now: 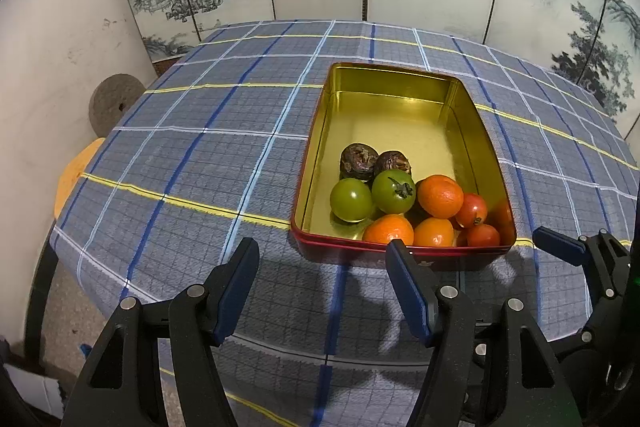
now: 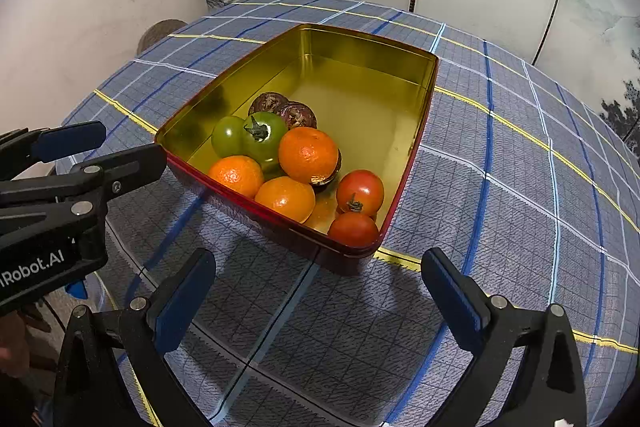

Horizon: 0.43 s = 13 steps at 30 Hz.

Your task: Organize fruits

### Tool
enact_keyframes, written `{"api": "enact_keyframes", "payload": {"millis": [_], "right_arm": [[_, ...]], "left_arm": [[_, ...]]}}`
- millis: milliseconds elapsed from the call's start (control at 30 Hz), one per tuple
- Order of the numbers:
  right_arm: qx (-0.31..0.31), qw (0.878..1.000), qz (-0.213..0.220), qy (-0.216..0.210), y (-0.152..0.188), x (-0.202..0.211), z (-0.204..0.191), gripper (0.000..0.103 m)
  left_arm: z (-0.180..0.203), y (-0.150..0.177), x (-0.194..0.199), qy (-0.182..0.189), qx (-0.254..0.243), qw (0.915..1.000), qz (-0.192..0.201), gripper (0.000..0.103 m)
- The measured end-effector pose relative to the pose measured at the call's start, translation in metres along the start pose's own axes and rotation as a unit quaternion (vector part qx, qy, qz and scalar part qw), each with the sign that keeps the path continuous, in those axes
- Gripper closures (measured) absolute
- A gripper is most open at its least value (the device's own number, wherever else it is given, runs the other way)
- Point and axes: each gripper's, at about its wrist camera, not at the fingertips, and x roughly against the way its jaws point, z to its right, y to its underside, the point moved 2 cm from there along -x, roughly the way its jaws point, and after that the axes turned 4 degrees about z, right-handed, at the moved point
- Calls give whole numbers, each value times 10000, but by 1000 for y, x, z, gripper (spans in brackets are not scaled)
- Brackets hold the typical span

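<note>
While both grippers are held wide apart and empty above the checked tablecloth, the tin is seen lying lengthwise, its long axis running away from the left gripper and its short near wall just beyond the fingertips. The fruits are gathered at the tin's near end: oranges, green and red tomatoes, and dark round ones, possibly mangosteens. From the right gripper the tin lies slightly left, angled.
</note>
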Motion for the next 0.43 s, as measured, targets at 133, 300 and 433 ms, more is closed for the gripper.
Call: {"api": "enact_keyframes", "payload": {"millis": [133,300,433], "right_arm": [[9,10000,-1,-5,0,0,0,1],[0,10000,-8,-1,1,0,1,1],[3,10000,-5,0,1,0,1,1]], "left_arm": [[2,0,1,30,-24,10000,23,36],[4,0,2,35,-31,10000,37,36],[5,0,3,52,-41,10000,46,36]]}}
